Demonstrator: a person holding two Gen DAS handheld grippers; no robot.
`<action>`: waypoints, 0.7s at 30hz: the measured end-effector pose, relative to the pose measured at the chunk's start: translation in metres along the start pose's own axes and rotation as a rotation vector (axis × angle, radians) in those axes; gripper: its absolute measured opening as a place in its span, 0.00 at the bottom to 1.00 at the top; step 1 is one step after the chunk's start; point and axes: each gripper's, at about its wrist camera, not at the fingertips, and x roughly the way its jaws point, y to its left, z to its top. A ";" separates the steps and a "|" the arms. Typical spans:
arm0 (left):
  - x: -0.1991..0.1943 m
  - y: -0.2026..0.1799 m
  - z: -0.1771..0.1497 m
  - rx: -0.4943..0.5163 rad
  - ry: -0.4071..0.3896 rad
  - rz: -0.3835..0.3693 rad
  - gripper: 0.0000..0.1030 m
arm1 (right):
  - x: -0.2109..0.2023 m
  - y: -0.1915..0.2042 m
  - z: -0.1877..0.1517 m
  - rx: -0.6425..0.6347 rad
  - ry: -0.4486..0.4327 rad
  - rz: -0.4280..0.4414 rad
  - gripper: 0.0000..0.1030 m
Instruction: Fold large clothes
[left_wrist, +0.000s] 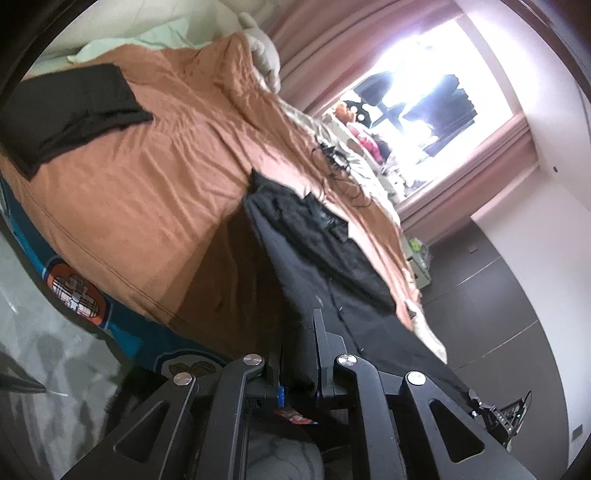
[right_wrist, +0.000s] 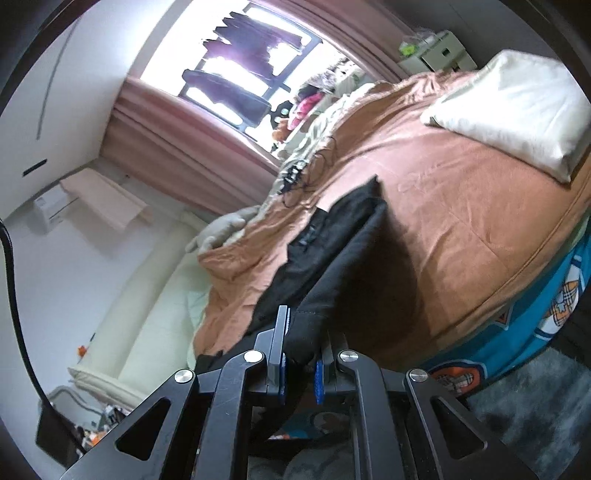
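Holding both tongs tilted somewhat downward over the bed (left_wrist: 147, 192), you have each one clenched on an edge of the same black garment (left_wrist: 332, 258). Your left tongs (left_wrist: 299, 354) pinch a dark fold between narrow-set fingers; from there the cloth runs forward and away, its far part lying crumpled on the orange bedspread (right_wrist: 461, 221). Your right tongs (right_wrist: 301, 354) grip a bunched hem likewise, with the cloth rising from the jaws and stretching up onto the bed. The garment's near edge is lifted off the bedspread and casts a dark shadow beneath it. A second dark folded piece (left_wrist: 70, 114) lies well apart, near the green pillow (left_wrist: 140, 40). A cream pillow (right_wrist: 517, 107) rests at the bed's far corner in the right wrist view.
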 end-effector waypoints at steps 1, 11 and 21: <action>-0.006 -0.003 -0.002 0.003 -0.007 -0.004 0.10 | -0.005 0.003 0.000 -0.003 -0.005 0.005 0.11; -0.054 -0.018 -0.006 0.008 -0.048 -0.043 0.10 | -0.048 0.032 -0.008 -0.037 -0.036 0.043 0.11; -0.081 -0.042 0.014 0.023 -0.098 -0.101 0.10 | -0.061 0.070 0.010 -0.086 -0.077 0.084 0.11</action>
